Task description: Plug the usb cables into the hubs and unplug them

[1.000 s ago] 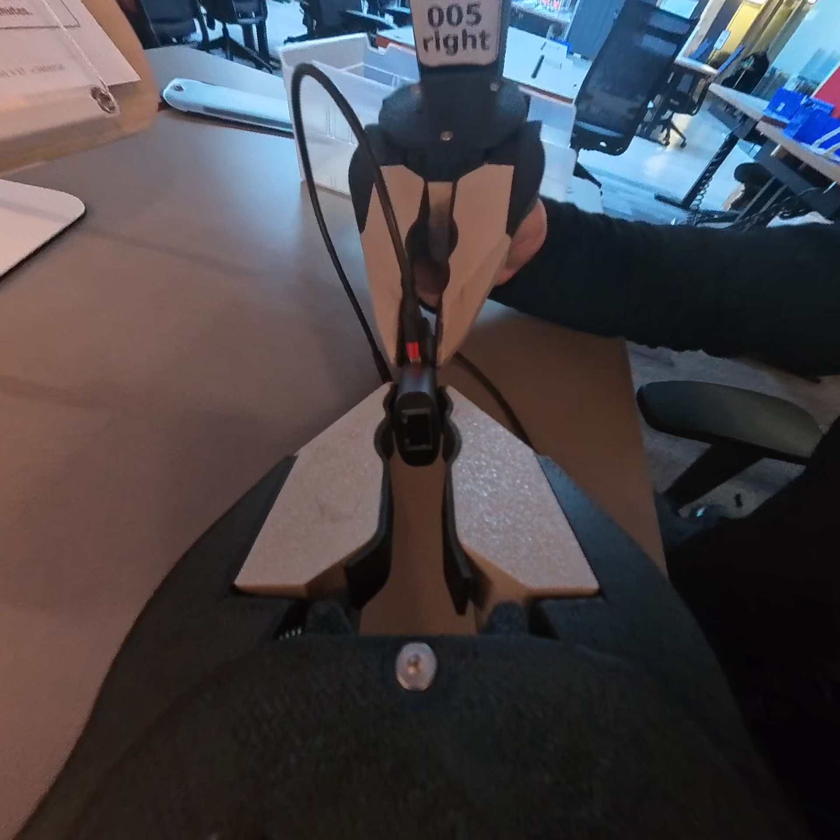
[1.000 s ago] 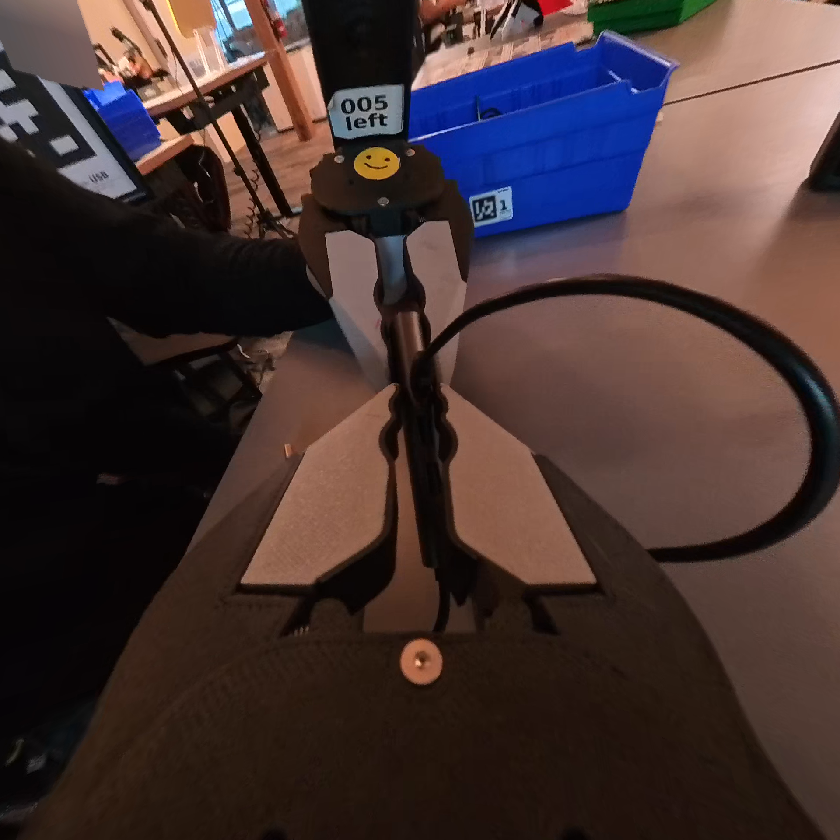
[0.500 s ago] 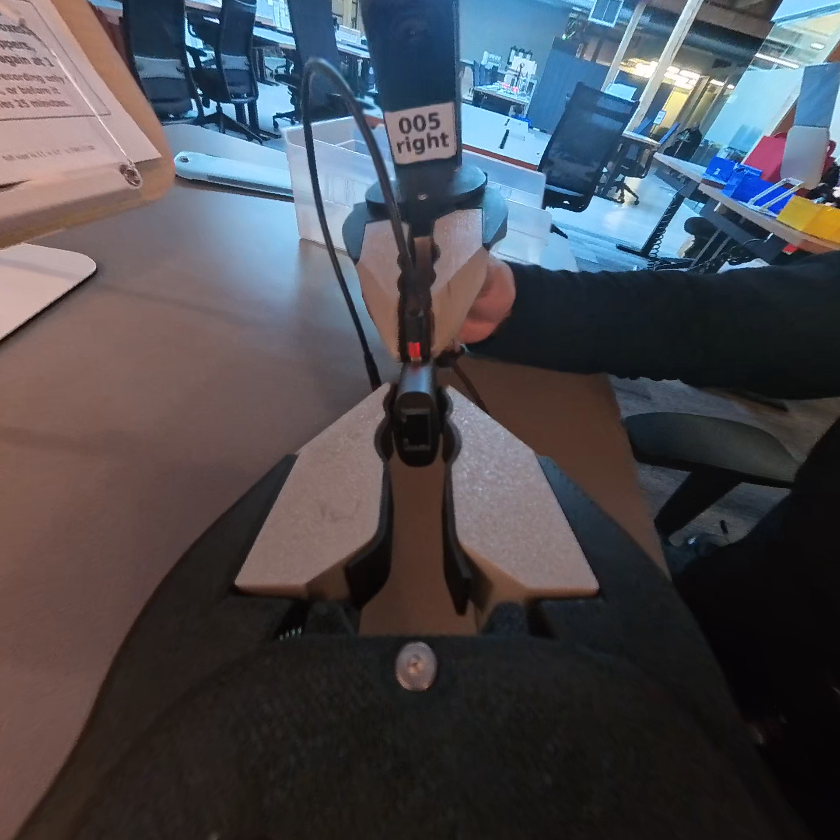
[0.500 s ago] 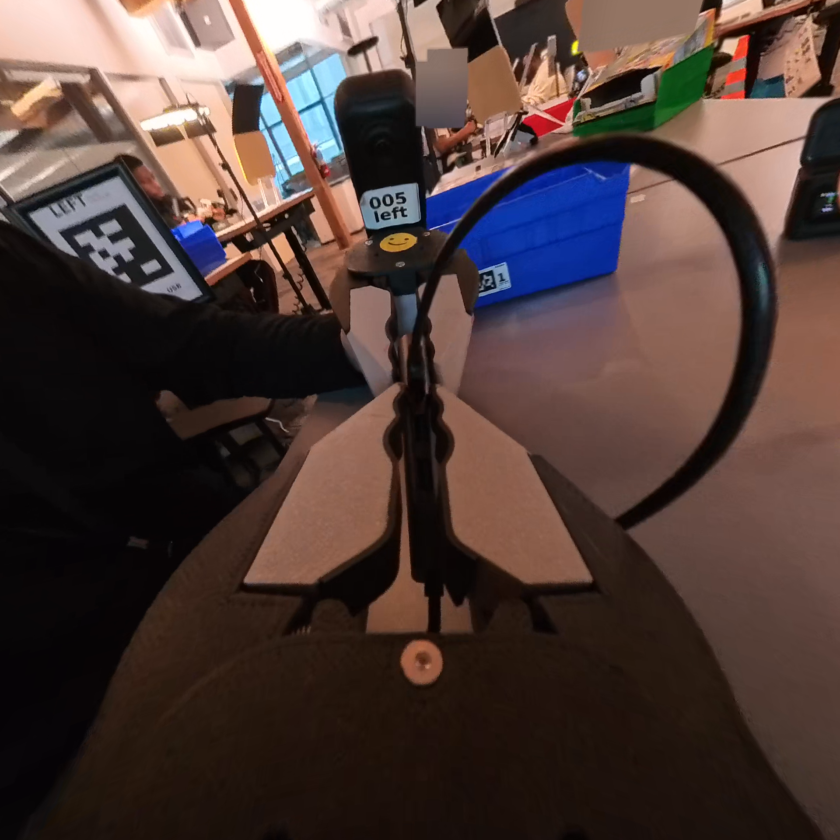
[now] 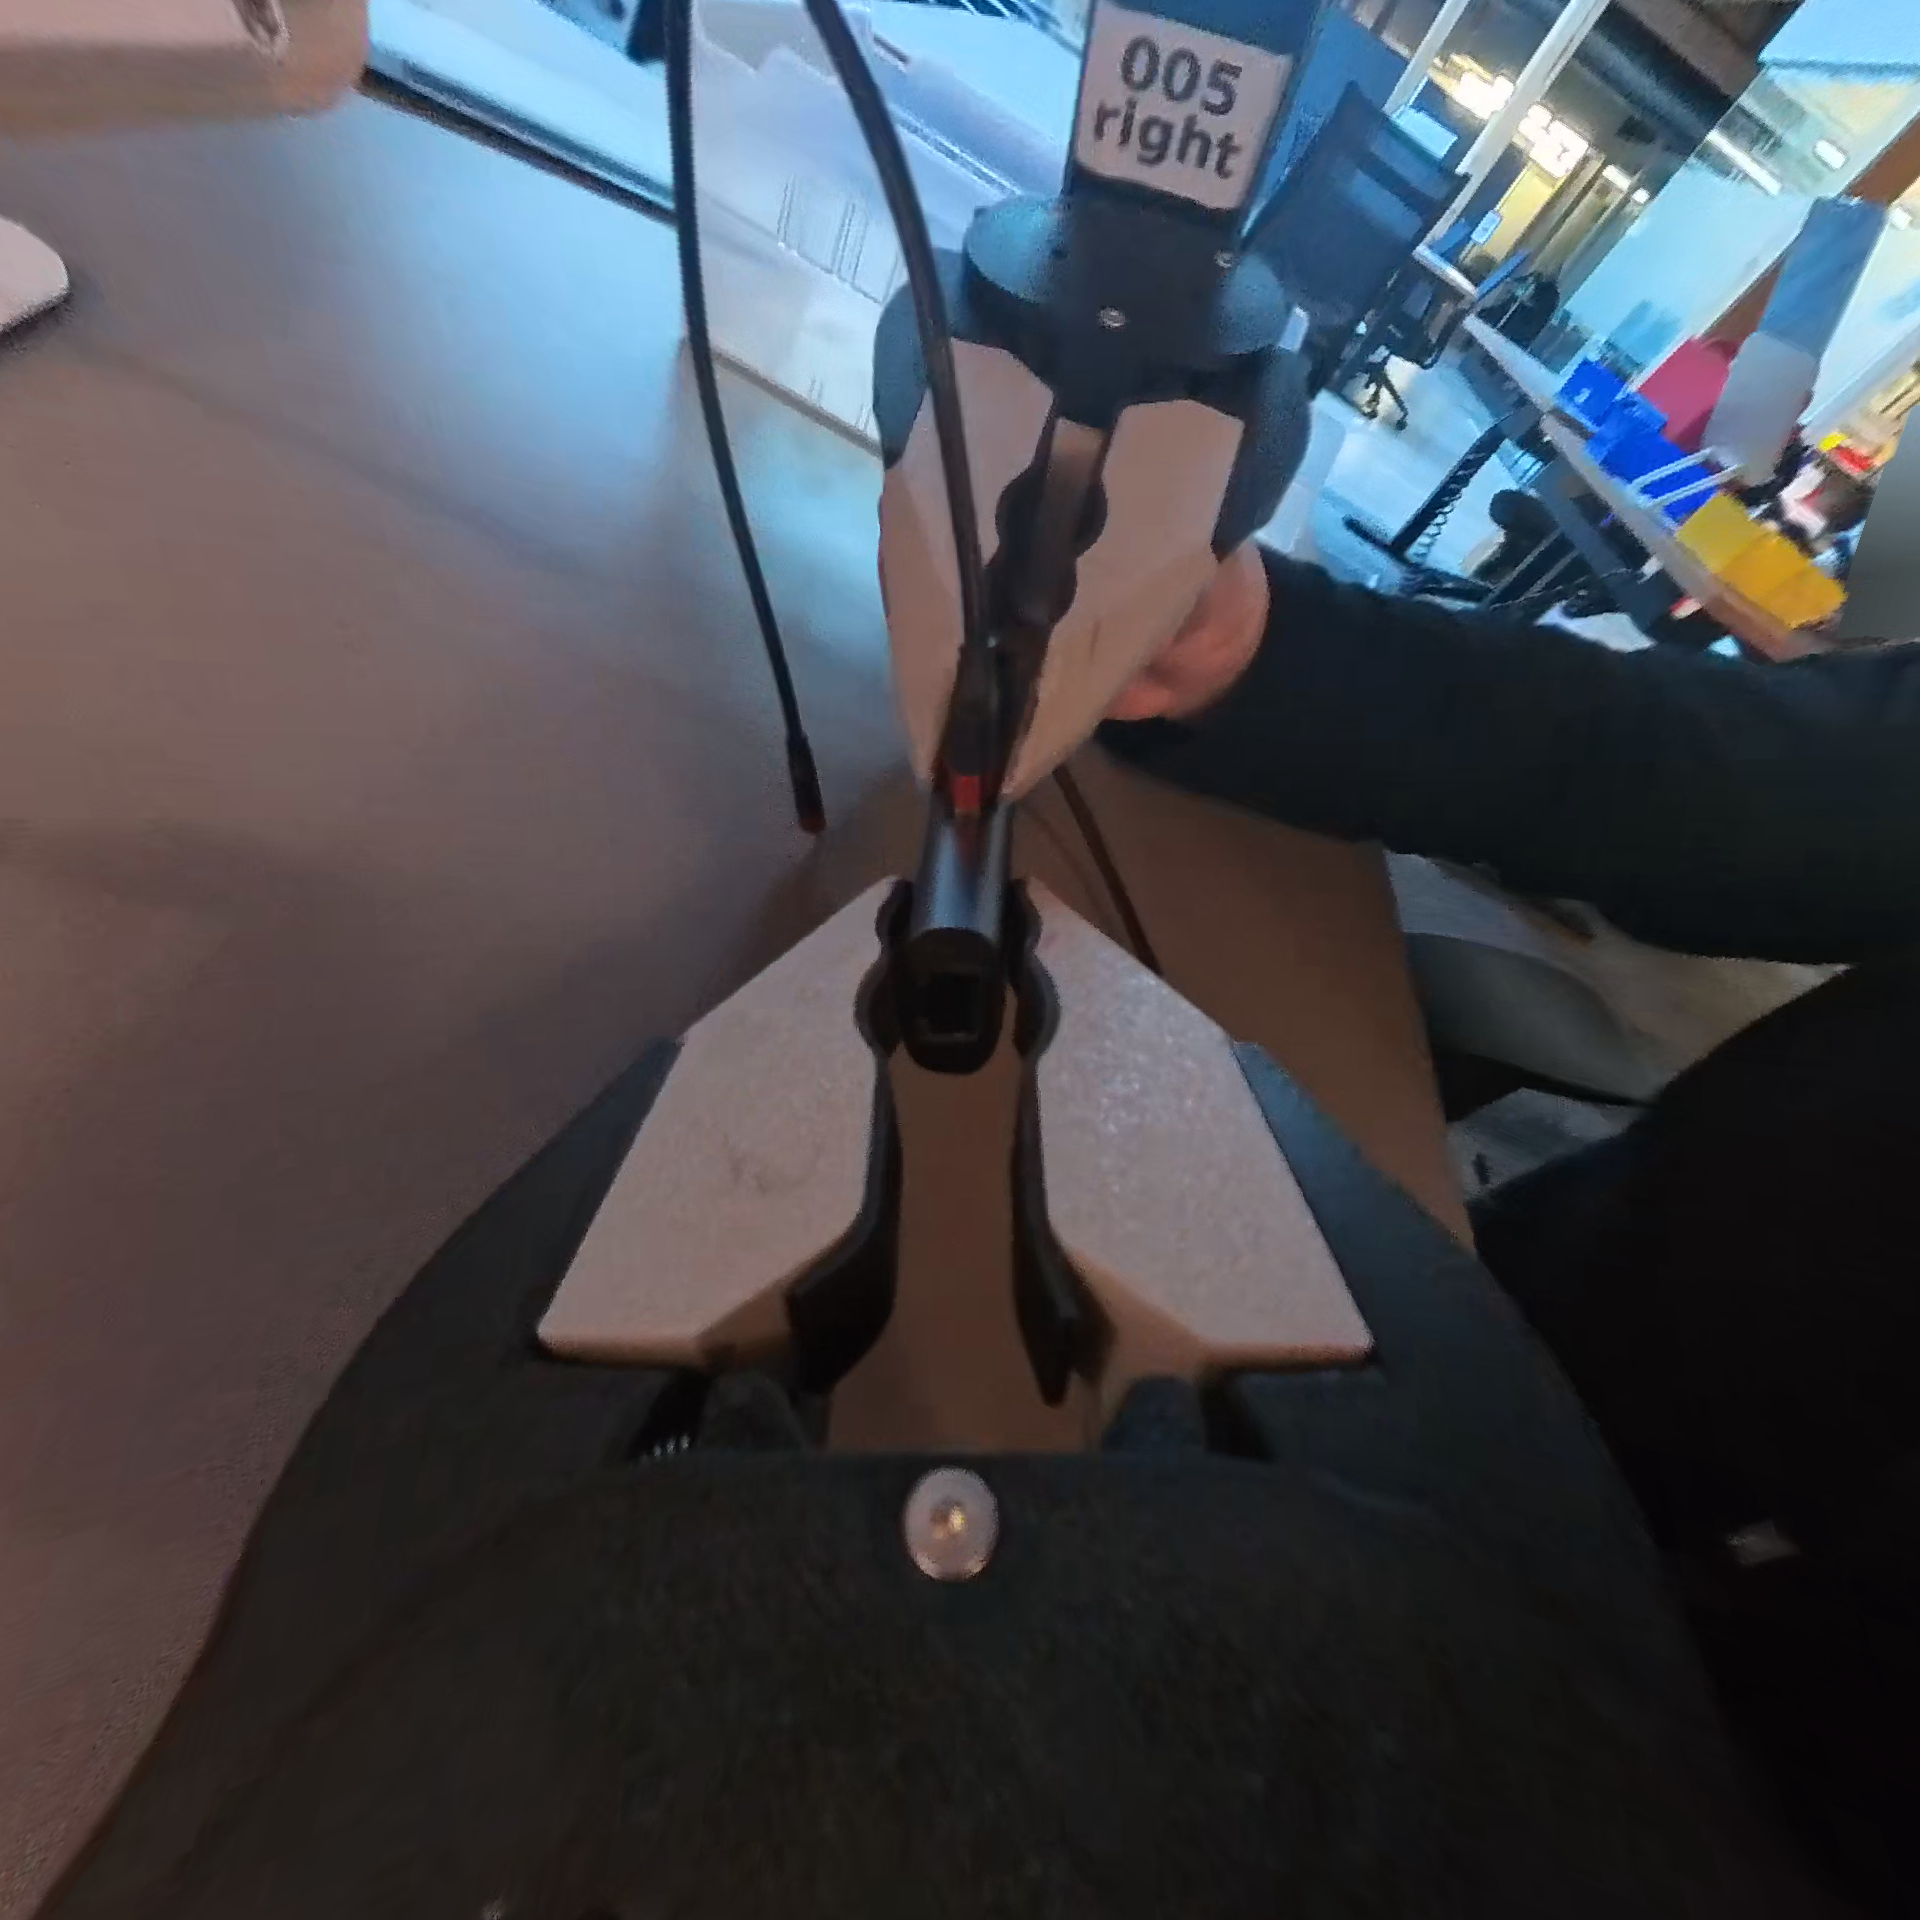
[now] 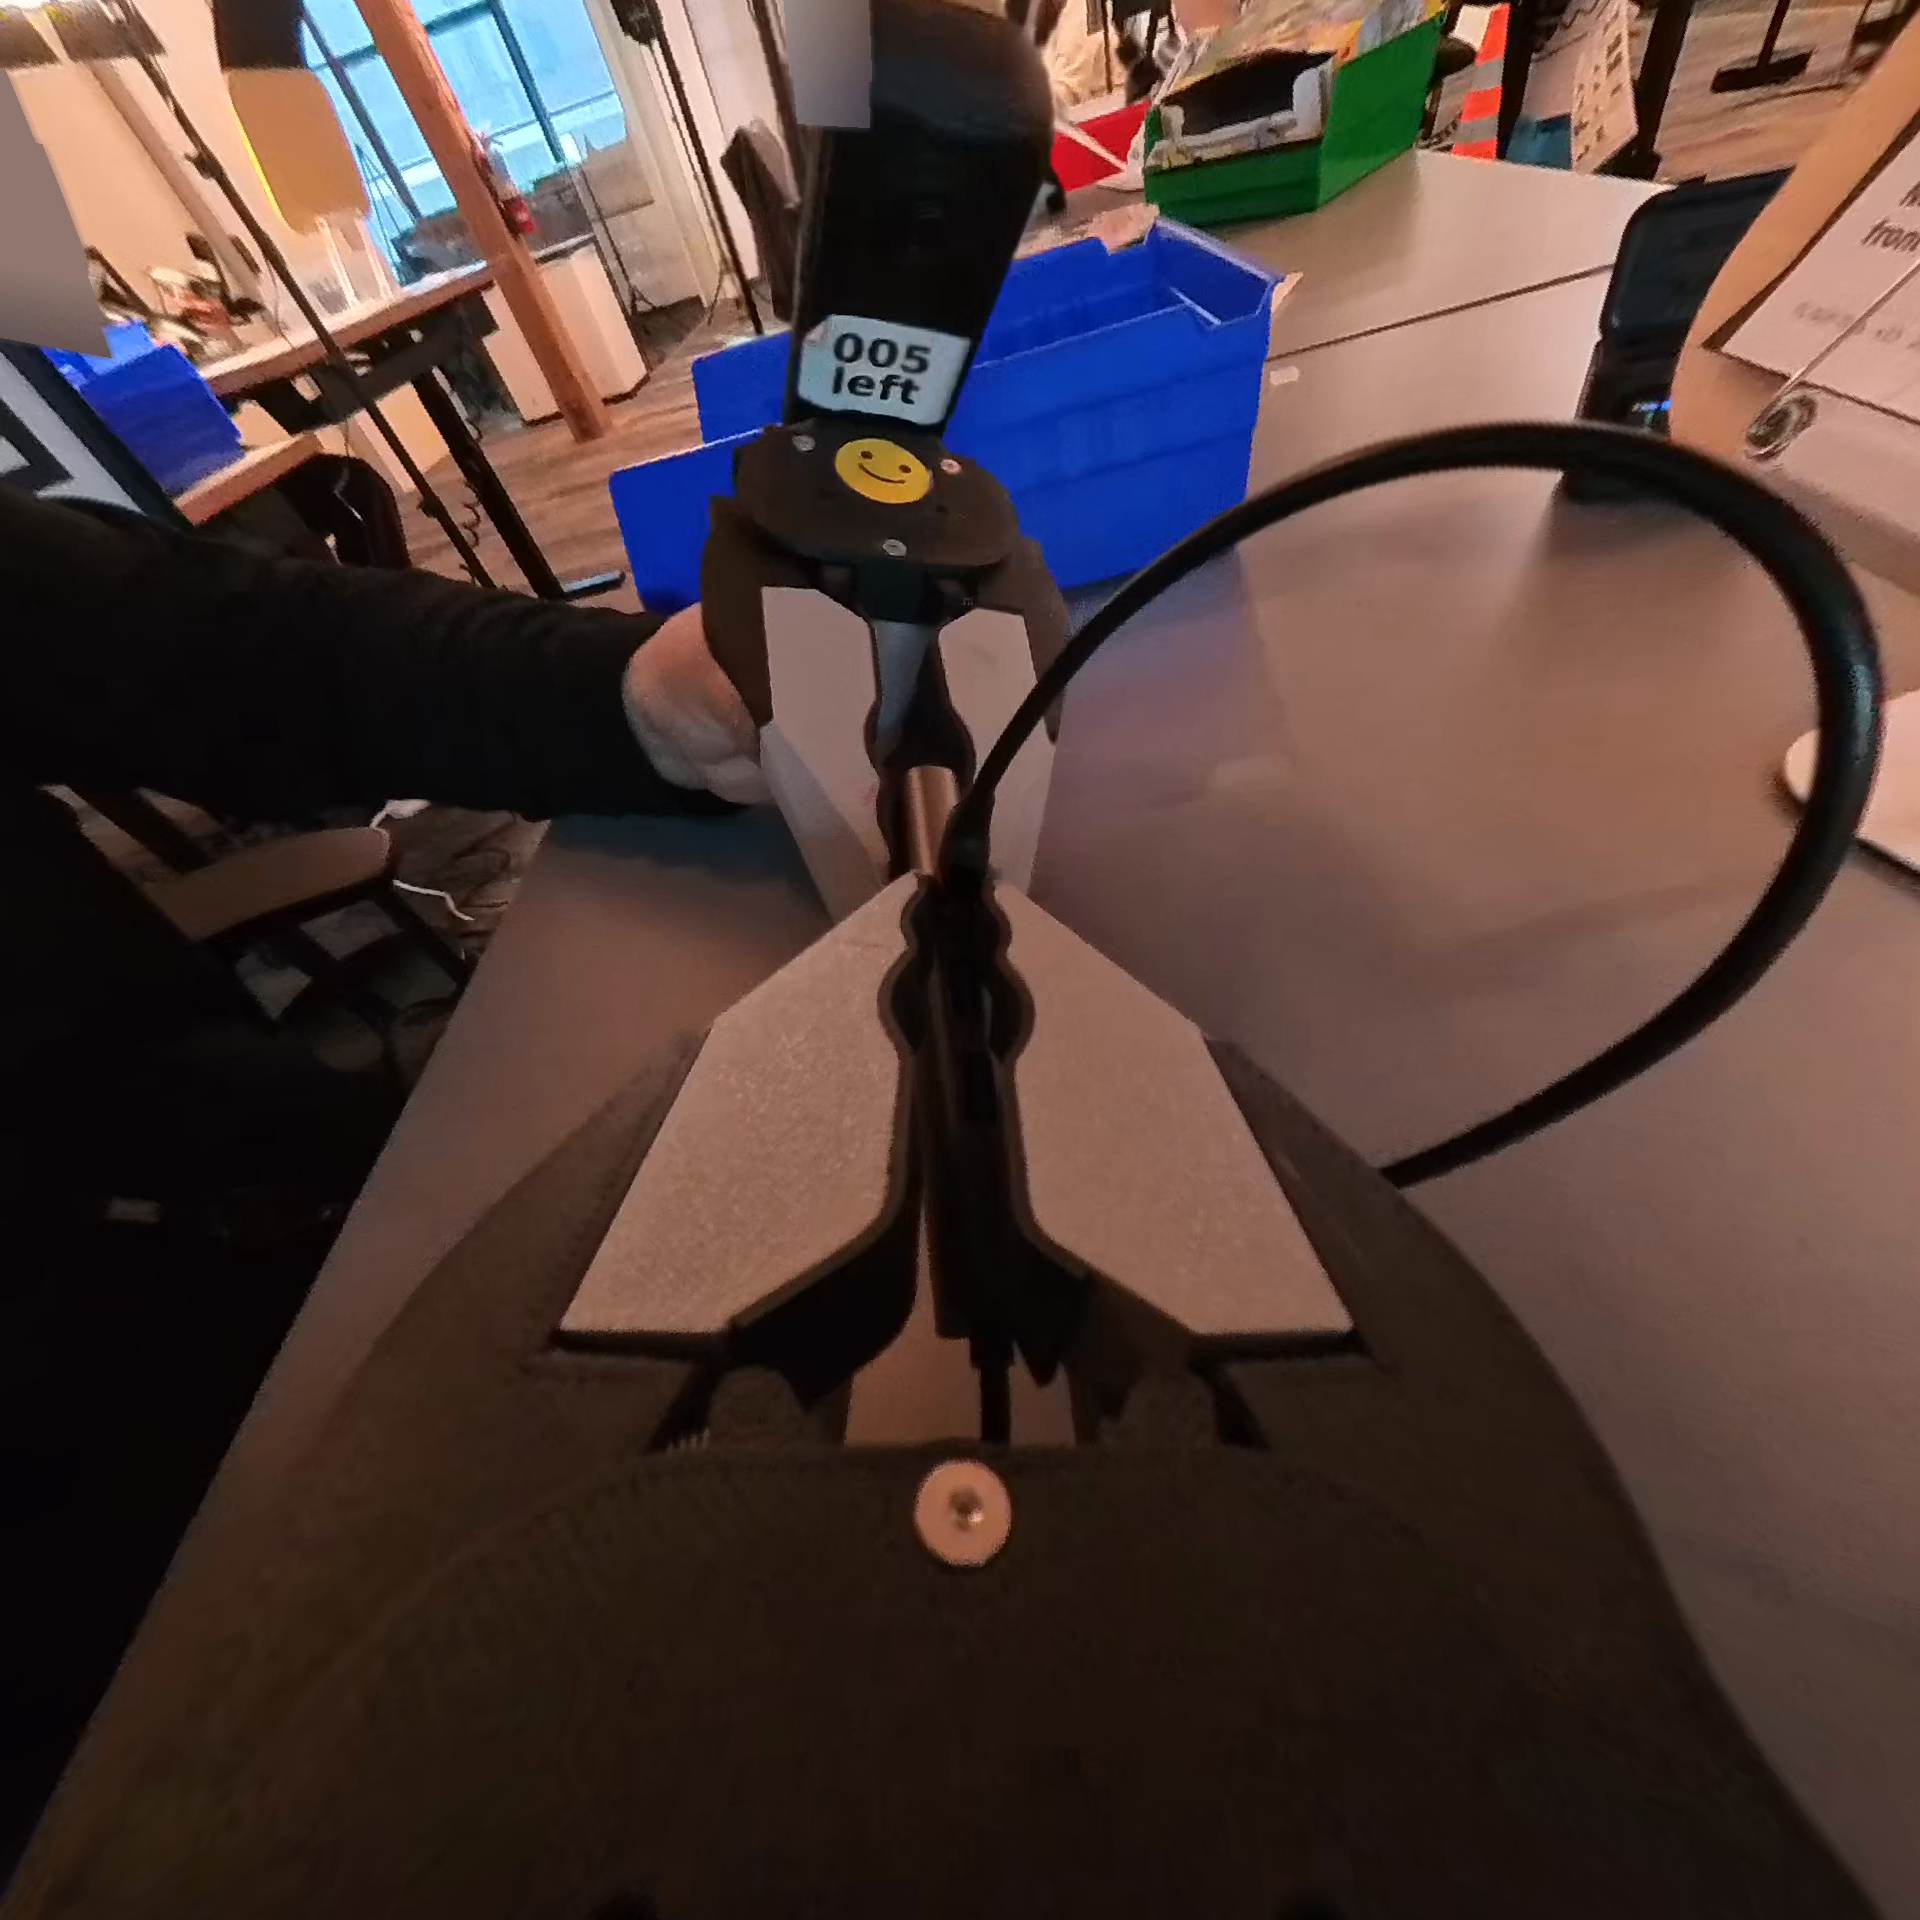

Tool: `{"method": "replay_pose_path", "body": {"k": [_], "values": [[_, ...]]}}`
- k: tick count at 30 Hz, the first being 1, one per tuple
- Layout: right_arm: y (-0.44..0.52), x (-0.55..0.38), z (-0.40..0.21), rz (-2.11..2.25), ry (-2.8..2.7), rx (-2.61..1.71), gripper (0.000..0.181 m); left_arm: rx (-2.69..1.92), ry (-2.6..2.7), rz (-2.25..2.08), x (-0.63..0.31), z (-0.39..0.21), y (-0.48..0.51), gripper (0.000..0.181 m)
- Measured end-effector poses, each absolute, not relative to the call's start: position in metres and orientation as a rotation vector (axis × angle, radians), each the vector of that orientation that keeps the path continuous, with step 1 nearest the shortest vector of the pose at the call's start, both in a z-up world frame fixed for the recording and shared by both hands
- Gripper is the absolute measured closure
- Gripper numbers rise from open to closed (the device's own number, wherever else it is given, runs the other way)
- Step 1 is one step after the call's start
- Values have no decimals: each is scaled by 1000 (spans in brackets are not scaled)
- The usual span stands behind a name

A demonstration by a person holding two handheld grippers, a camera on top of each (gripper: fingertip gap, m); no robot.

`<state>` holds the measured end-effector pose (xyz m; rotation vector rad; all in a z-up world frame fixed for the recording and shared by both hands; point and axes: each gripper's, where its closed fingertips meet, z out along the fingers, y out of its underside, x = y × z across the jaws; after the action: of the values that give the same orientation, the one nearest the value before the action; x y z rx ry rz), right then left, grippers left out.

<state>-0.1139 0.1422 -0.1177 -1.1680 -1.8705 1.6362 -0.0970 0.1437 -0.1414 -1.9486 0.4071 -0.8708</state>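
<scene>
While both grippers clamp, cable (image 5: 940, 343) meets hub (image 5: 951, 914).

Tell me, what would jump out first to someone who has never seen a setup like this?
Two hand-held grippers meet nose to nose above a grey table. The left gripper pinches a small black hub, and the right gripper clamps a cable plug pressed against the hub's far end. From there a black cable arcs in a big loop over the table, with a blue bin behind.
</scene>
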Motion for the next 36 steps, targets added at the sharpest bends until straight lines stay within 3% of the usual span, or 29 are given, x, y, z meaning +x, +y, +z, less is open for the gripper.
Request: {"method": "replay_pose_path", "body": {"k": [19, 28, 36], "values": [[142, -123, -90, 2167, -1497, -1258, 178, -1760, 297, -927, -107, -108, 140, 166], [138, -132, -94, 1784, -1616, -1174, 174, -1801, 333, -829, -105, -118, 142, 167], [135, -126, -85, 1868, -1619, -1136, 175, -1755, 381, -750, -103, -107, 140, 167]]}}
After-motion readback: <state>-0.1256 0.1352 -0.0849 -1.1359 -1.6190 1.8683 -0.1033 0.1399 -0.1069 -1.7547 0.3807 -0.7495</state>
